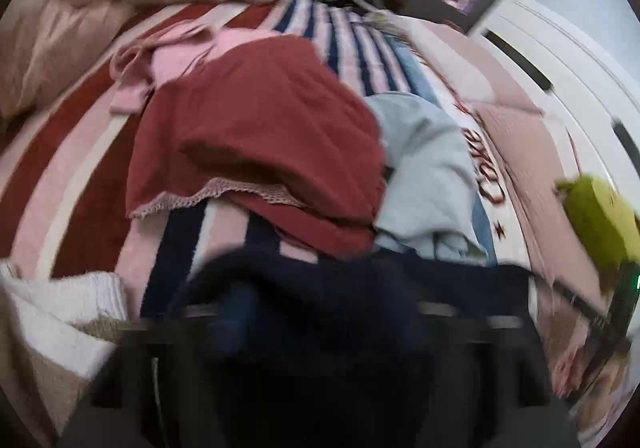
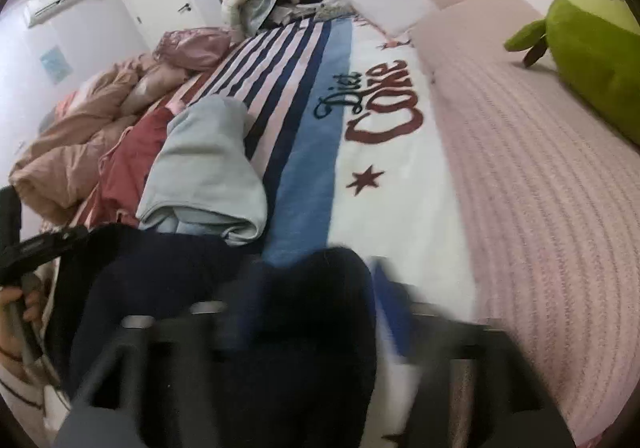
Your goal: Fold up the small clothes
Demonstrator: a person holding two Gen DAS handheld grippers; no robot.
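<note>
A dark navy garment (image 1: 320,288) fills the bottom of the left wrist view and drapes over my left gripper (image 1: 316,316), which looks shut on it; the fingers are hidden by cloth and blur. The same navy garment (image 2: 312,308) covers my right gripper (image 2: 304,324), which also looks shut on it. My left gripper shows at the left edge of the right wrist view (image 2: 44,244), in a hand. A folded light blue garment (image 2: 204,172) and a dark red lace-trimmed garment (image 1: 256,140) lie just beyond on the striped blanket (image 2: 304,128).
A pink garment (image 1: 168,56) lies behind the red one. A beige duvet (image 2: 80,144) is bunched at the left. A green plush toy (image 2: 588,48) lies on the pink bedspread (image 2: 540,188) at the right. A white towel (image 1: 60,312) is at lower left.
</note>
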